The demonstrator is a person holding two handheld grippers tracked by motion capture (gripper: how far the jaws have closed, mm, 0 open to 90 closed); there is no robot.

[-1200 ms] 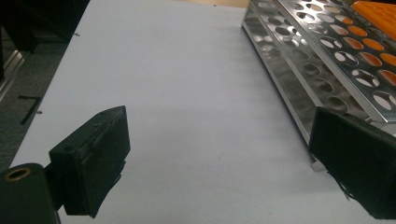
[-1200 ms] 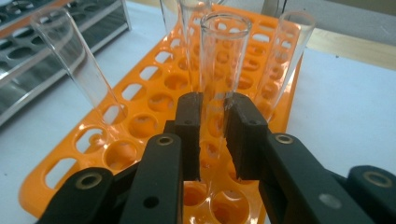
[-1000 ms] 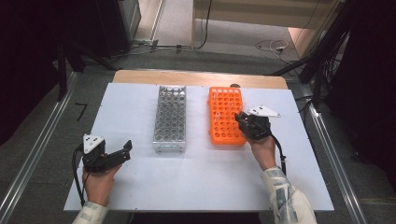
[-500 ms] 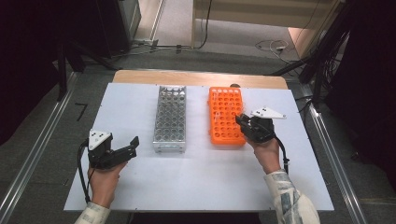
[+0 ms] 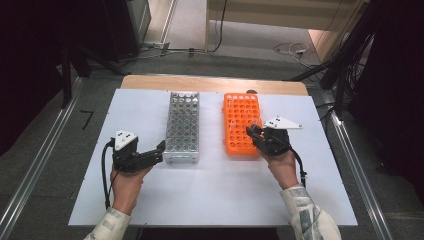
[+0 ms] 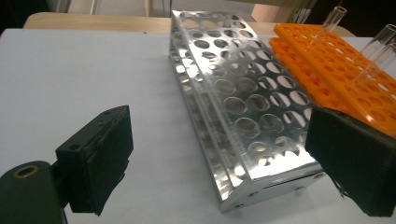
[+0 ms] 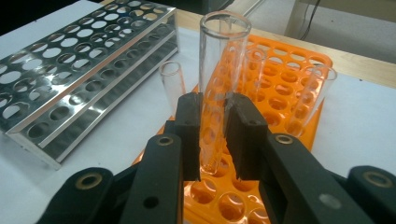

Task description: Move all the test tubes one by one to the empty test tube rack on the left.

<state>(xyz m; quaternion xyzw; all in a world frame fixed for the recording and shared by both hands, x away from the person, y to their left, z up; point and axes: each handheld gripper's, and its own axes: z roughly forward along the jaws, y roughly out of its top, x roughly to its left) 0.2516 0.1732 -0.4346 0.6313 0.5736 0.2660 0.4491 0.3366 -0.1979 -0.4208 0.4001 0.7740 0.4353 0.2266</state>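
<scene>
While we are closing the right gripper [image 7: 212,135] on a clear glass test tube [image 7: 217,70] that is standing in the orange rack [image 5: 241,125], the transfer is, as we judge it, only beginning: the tube's foot is sitting low among the orange holes, the jaws are pressing on its sides, and the metal rack [image 5: 182,127] at centre left of the high view is looking empty as far as we can tell. Left to do, we are judging, is lifting this tube out, carrying it across and seating it in a hole of the metal rack, then doing the same for the other tubes [image 7: 317,93] waiting in the orange rack. We are holding the left gripper [image 5: 152,155] at the lower left of the high view, jaws wide apart, just beside the near end of the metal rack, perhaps to steady it. The right gripper view is giving us the grip on the glass plainly, which the high view is blurring; the left gripper view is giving us the metal rack's near corner [image 6: 261,182] between its spread pads [image 6: 109,158]; the high view is placing both racks side by side on the white table [image 5: 225,190].
</scene>
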